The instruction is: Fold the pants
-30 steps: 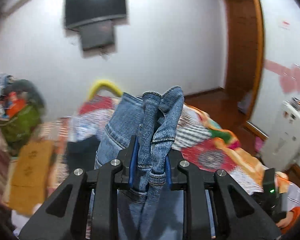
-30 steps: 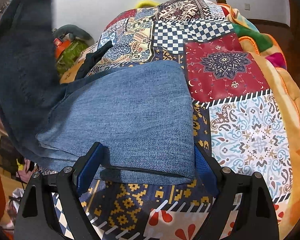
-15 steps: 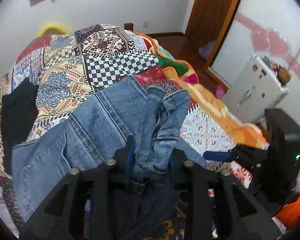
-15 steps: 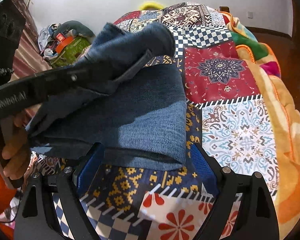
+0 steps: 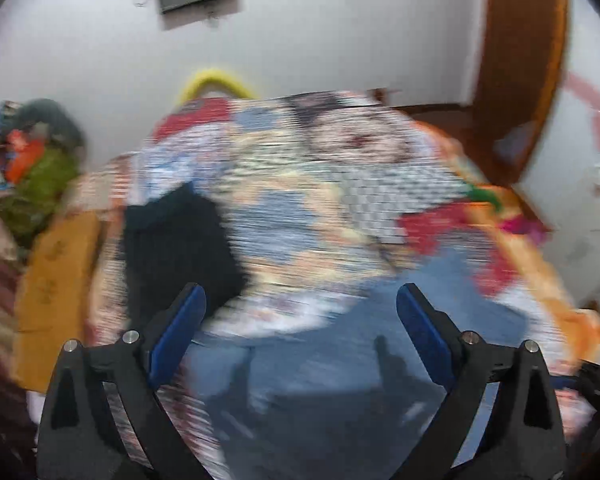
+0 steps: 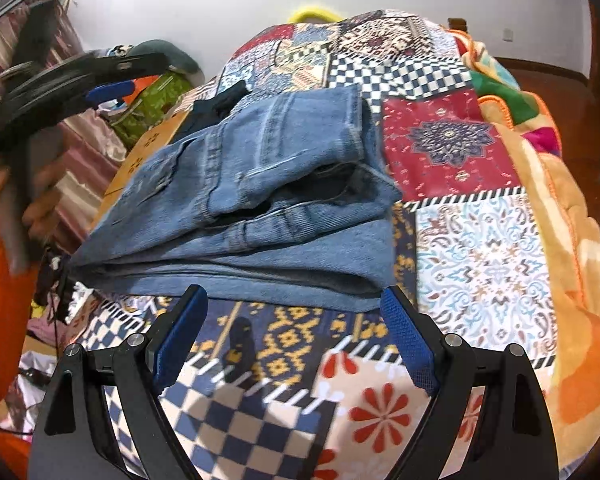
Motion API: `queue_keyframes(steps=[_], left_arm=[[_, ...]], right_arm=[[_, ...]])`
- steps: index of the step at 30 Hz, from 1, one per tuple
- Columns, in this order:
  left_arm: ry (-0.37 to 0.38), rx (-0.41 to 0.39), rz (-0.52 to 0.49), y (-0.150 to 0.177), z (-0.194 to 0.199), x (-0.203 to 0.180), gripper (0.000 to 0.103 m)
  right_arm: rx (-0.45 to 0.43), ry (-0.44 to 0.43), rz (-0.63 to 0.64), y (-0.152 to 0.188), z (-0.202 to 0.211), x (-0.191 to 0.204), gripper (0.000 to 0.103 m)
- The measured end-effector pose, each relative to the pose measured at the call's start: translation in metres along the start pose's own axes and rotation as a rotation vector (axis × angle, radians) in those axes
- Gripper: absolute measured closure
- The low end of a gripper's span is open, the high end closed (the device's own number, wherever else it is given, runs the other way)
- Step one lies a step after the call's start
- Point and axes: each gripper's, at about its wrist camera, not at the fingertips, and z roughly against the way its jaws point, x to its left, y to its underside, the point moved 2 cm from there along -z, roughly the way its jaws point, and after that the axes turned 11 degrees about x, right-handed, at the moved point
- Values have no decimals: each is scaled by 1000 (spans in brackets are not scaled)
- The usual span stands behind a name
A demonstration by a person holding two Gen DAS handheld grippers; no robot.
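Left wrist view: this frame is heavily motion-blurred, so I read only the coarse layout. My left gripper [image 5: 300,304], black-framed with blue pads, has its jaws spreading apart and nothing sits between the pads. Below and beyond the fingers lies a blue denim mass, apparently the folded blue denim pants [image 5: 340,360], resting on the multicoloured patchwork bedspread [image 5: 320,184]. A black cloth item [image 5: 176,236] lies on the bedspread to the left of the denim. A wooden door frame [image 5: 520,60] stands at upper right.

Right wrist view: this frame is sharp. My right gripper [image 6: 294,308] is spread wide and empty, its blue pads hovering just at the near edge of the pants [image 6: 260,200]. The pants lie in a stacked fold on the bedspread [image 6: 480,240], the leg section with its hem laid over the lower layers, the top layer slightly rumpled. The left gripper [image 6: 112,90] appears at upper left, raised clear of the denim and carried by a hand [image 6: 36,208] next to an orange sleeve [image 6: 0,320].
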Motion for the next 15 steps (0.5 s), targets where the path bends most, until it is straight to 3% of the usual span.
queue_keyframes(steps=[5, 9, 11, 15], left_arm=[[-71, 115, 61, -10, -67, 60, 6], [-86, 285, 44, 7, -133, 80, 6], [-110, 319, 22, 21, -147, 80, 6], [-65, 290, 24, 42, -140, 92, 5]], right_arm=[[56, -17, 42, -4, -14, 17, 17], [105, -13, 66, -14, -31, 23, 15], [116, -3, 62, -22, -35, 22, 15], [125, -8, 49, -43, -37, 15, 15]])
